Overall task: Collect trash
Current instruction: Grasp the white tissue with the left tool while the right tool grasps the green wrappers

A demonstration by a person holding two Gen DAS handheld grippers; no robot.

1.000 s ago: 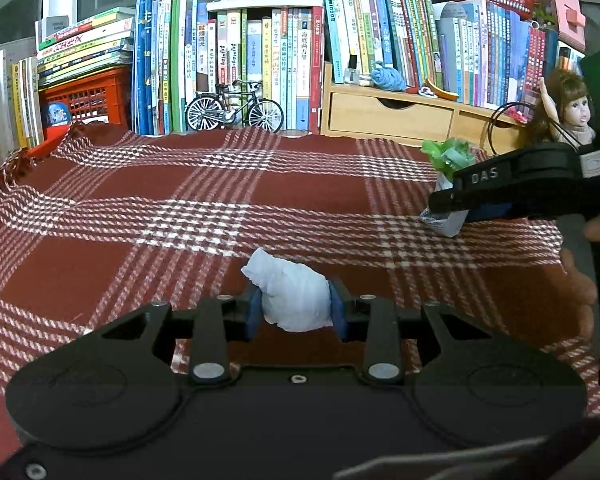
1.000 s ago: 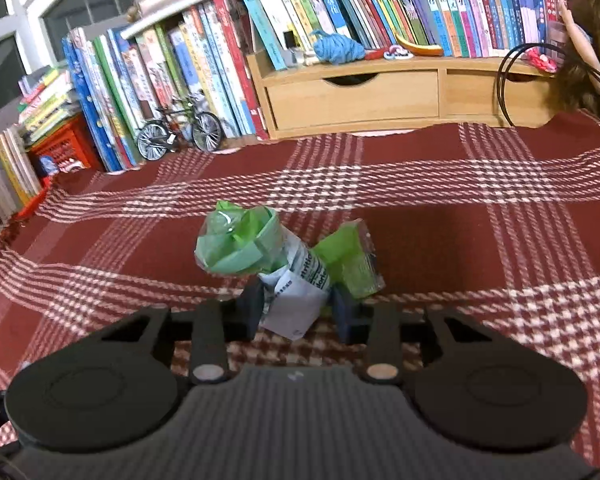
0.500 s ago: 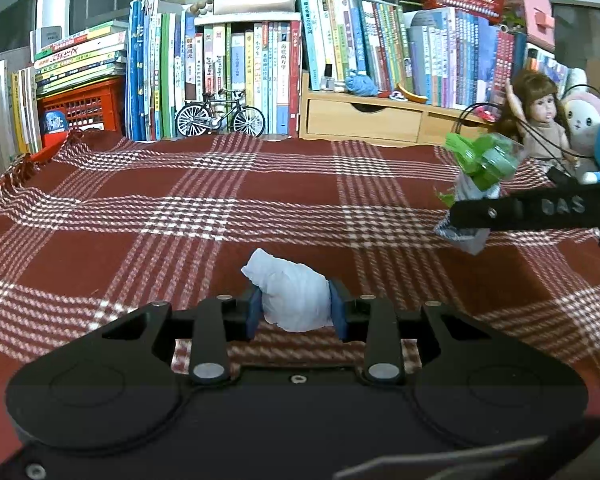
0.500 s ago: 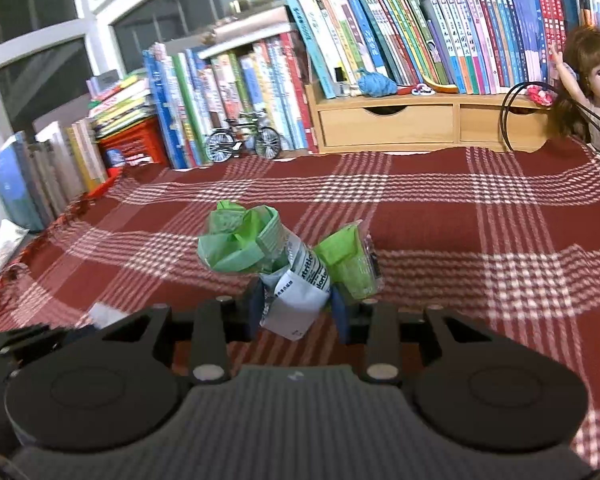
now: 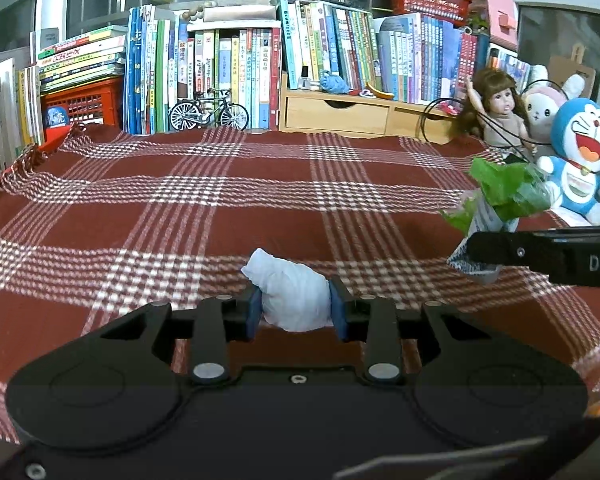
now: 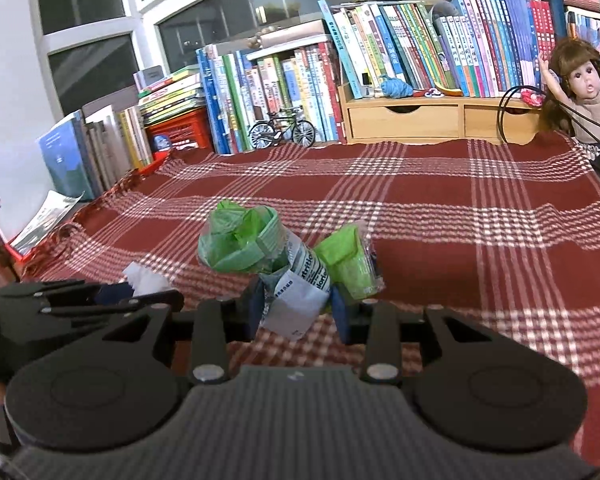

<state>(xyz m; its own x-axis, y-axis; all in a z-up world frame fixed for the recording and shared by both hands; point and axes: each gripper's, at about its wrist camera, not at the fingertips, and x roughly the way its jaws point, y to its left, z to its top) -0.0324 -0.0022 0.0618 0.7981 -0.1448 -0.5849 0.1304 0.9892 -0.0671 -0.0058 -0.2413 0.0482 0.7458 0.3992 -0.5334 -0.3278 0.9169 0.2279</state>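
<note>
Two grippers are in my views, both over a red plaid cloth (image 5: 260, 184) that covers the whole surface, and each one is clamped on a piece of trash. Along the cloth's far edge I see a long row of books (image 5: 236, 60), with a wooden drawer unit (image 5: 340, 114) toward the far right and a red crate (image 5: 84, 100) at the far left corner. At the right edge sit a doll (image 5: 496, 112) and a blue plush toy (image 5: 580, 160). A small model bicycle (image 5: 209, 114) stands at the far edge in front of the books.

My right gripper (image 6: 296, 310) has its blue pads pressed against a crumpled green and white wrapper (image 6: 284, 264), which sticks up and forward out of the jaws, lifted off the cloth above its right-hand part. In the left wrist view that same wrapper (image 5: 500, 208) hangs near the right edge, just in front of the plush toy.

My left gripper (image 5: 294, 308) is closed on a white crumpled tissue (image 5: 288, 296), pinched between both pads over the near middle of the cloth. In the right wrist view it sits low at the left, the tissue (image 6: 146, 282) poking out past its fingers.
</note>
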